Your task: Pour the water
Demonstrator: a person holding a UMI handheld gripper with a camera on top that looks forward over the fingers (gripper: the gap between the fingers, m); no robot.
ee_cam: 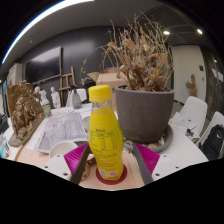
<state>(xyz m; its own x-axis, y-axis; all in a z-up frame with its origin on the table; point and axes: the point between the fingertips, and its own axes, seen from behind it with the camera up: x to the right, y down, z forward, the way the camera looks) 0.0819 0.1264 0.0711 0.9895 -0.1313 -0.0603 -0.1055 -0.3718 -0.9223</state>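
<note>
A yellow bottle (pixel 105 135) with a yellow cap and a printed label stands upright on a round red coaster (pixel 110 177), which lies on a light wooden board (pixel 92 180). My gripper (pixel 110 168) is around the bottle's lower part. The left finger (pixel 80 166) and the right finger (pixel 141 163) stand on either side of it, magenta pads facing in. A narrow gap shows at each side near the base. The bottle rests on the coaster. No cup or glass for water is clearly seen.
A large grey pot (pixel 143 112) with dry brown branches stands just behind and right of the bottle. A clear plastic pack (pixel 63 128) and a white dish (pixel 60 148) lie to the left. Another dry plant (pixel 24 108) and white bottles (pixel 54 98) stand far left.
</note>
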